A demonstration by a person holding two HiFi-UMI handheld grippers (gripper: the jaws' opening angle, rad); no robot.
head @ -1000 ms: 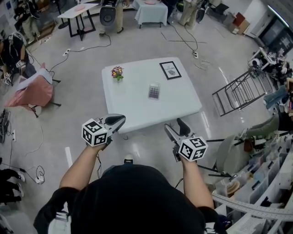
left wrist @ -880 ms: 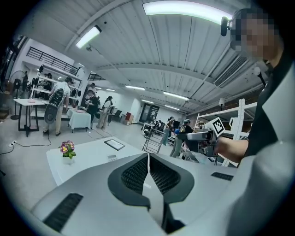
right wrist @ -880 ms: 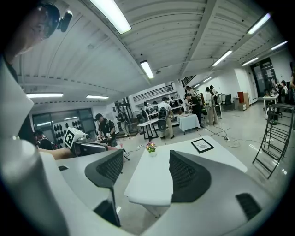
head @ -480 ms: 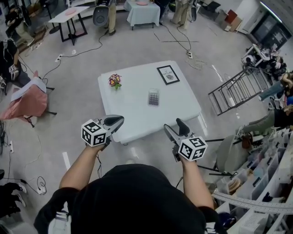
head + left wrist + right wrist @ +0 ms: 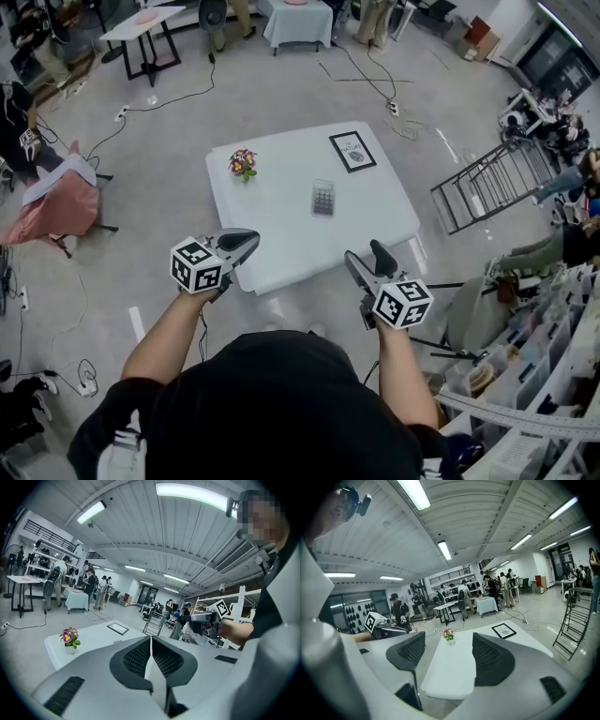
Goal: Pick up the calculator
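The calculator [image 5: 323, 198] is a small grey slab lying flat near the middle of the white table [image 5: 281, 234]. A potted flower [image 5: 243, 163] and a framed picture [image 5: 352, 151] stand further back on it. My left gripper [image 5: 244, 241] hovers just short of the table's near-left edge, jaws shut with nothing between them [image 5: 150, 653]. My right gripper [image 5: 364, 260] is held off the near-right corner, open and empty [image 5: 449, 656]. Both are well short of the calculator. The flower [image 5: 448, 634] and picture [image 5: 504, 630] show past the right jaws; the calculator is hidden there.
A folded metal rack [image 5: 492, 183] leans to the table's right. A chair draped in pink cloth [image 5: 61, 192] stands at the left. Cables trail over the floor behind. Crowded shelves [image 5: 544, 375] and a grey chair [image 5: 464, 314] sit close on my right.
The head view has shifted a little, so the table sits slightly further right in the frame. Both grippers keep the same pose before the table, the left shut and the right open.
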